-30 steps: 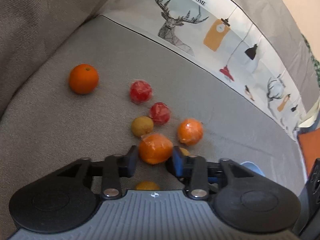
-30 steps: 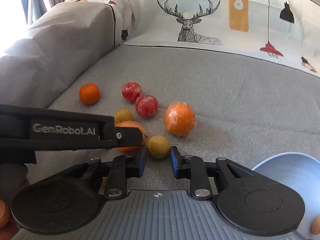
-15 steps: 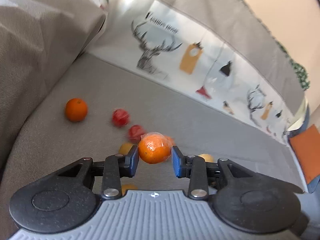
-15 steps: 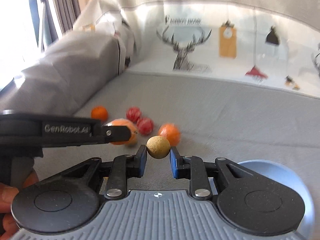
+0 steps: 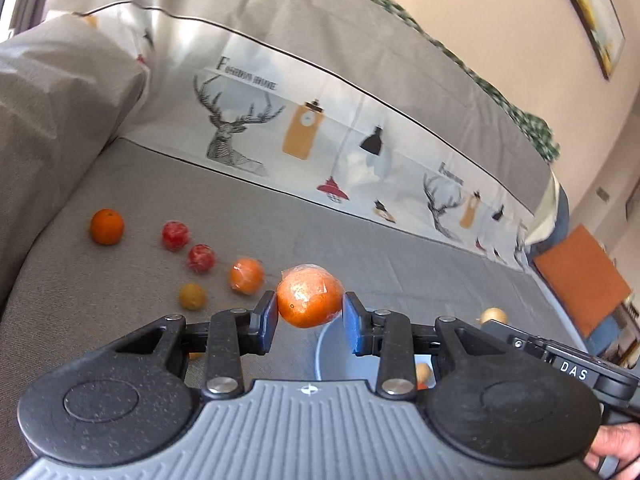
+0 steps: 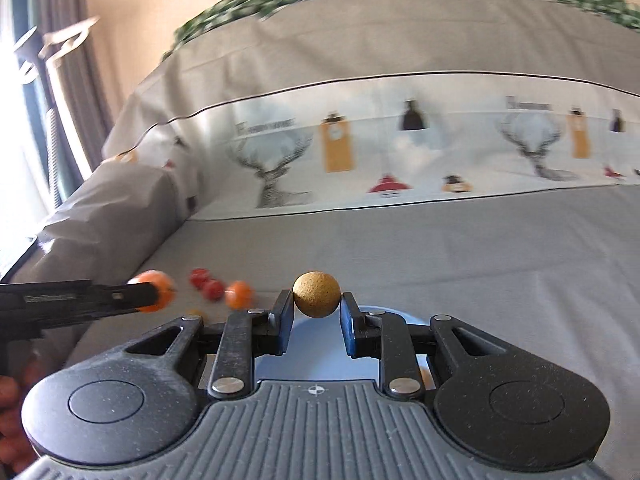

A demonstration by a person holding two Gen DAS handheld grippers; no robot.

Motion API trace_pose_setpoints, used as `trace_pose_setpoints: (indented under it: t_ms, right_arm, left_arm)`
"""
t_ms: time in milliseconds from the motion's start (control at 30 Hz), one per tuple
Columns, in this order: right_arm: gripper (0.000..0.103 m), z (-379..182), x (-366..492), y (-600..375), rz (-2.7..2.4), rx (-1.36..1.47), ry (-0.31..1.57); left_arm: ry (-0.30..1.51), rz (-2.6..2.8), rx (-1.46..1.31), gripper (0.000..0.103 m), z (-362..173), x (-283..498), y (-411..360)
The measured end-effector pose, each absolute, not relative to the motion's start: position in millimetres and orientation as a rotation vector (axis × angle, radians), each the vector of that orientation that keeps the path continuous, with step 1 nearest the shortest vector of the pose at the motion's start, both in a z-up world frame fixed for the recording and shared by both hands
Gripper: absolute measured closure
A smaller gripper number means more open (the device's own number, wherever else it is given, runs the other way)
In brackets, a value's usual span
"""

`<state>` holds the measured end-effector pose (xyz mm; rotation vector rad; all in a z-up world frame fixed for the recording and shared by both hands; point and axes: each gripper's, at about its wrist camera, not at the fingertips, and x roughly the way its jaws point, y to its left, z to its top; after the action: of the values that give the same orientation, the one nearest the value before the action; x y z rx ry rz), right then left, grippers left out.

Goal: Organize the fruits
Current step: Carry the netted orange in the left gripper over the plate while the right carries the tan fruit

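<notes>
We find the left claw (image 5: 310,312) pinching a wrapped orange (image 5: 310,296) between its two fingertips, its fingers spread only as wide as that fruit, which is held clear of the sofa seat (image 5: 360,256) and above the near rim of a pale blue bowl (image 5: 332,344). The right claw (image 6: 316,312) is pinching a small tan round fruit (image 6: 316,294), with narrower spacing to match it; this fruit sits at the very tips of the fingers, over the same bowl (image 6: 320,360).

The left wrist view records the fruit left on the seat: a bare orange (image 5: 106,226) furthest left and well apart from the rest, two red wrapped fruits (image 5: 175,235) side by side, a second wrapped orange (image 5: 247,275) just beyond the held one, and another small tan fruit (image 5: 192,296) near it. It also shows the right claw's body at the right edge, marked "DAS", with its tan fruit visible above it, and a fruit already lying in the bowl (image 5: 422,372).

The right wrist view shows these seat fruits only as blurred shapes at left. It alone shows the left claw from the side, a black bar with blurred lettering, with the held orange at its tip. The printed deer cover (image 6: 360,152) on the sofa back appears in both views.
</notes>
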<state>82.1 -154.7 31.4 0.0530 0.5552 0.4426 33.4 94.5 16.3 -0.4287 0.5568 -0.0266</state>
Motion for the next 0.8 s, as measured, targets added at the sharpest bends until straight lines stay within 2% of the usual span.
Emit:
trace_pose_setpoints:
  t_ms: [200,500,800]
  right_arm:
    - [0.077,15,83,-201,0.351,0.097,0.565]
    - [0.077,-6,90,-189,0.359,0.058,0.621]
    - [0.077,-12,93,-168,0.391,0.005,0.642]
  left_arm:
    - [0.592,-0.108,-0.315,0.064,9,35,53]
    - [0.563,-0.212,0.116,0.064,-11,29,-28]
    - [0.598,-0.222,0.124,0.064,-20,39,-25]
